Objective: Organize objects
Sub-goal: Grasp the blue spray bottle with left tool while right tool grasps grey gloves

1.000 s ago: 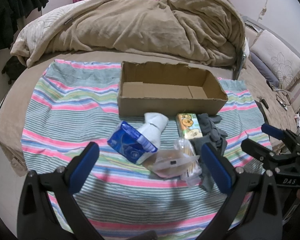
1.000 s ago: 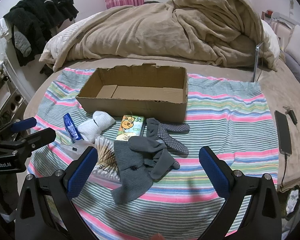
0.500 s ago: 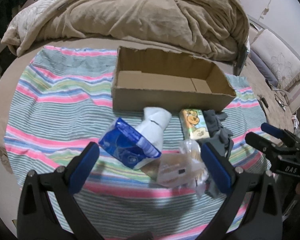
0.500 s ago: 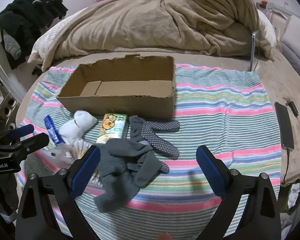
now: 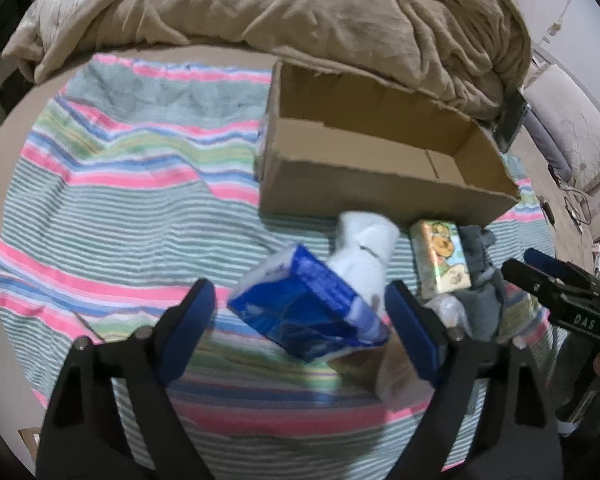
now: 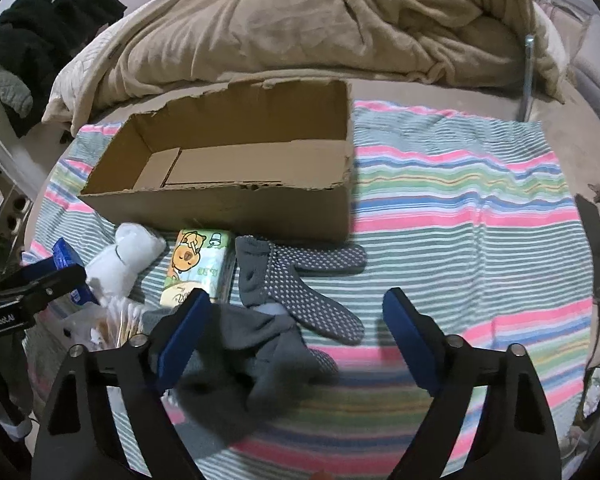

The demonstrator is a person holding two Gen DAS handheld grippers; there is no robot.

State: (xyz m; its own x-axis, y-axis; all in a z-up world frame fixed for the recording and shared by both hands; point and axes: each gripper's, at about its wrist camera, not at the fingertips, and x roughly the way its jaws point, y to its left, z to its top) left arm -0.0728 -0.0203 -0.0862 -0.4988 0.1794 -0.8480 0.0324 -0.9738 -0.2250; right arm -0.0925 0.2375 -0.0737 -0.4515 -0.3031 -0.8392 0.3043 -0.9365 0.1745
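An empty cardboard box (image 5: 384, 184) (image 6: 236, 200) stands on a striped cloth (image 5: 120, 208). In front of it lie a blue packet (image 5: 308, 312), a white sock (image 5: 364, 256) (image 6: 124, 256), a cartoon tissue pack (image 5: 440, 260) (image 6: 196, 268), a clear bag of cotton swabs (image 6: 108, 324), and grey socks (image 6: 300, 280) (image 6: 244, 360). My left gripper (image 5: 300, 320) is open, its fingers either side of the blue packet, close above it. My right gripper (image 6: 296, 336) is open over the grey socks.
A tan duvet (image 5: 300, 12) is heaped behind the box. A phone (image 6: 594, 248) lies right of the cloth, by the bed edge. Dark clothes (image 6: 40, 32) hang at the left. Pillows (image 5: 572, 128) are at the right.
Both grippers have moved forward and down toward the objects. The left now straddles the blue packet; the right is closer over the grey socks. Both stay open.
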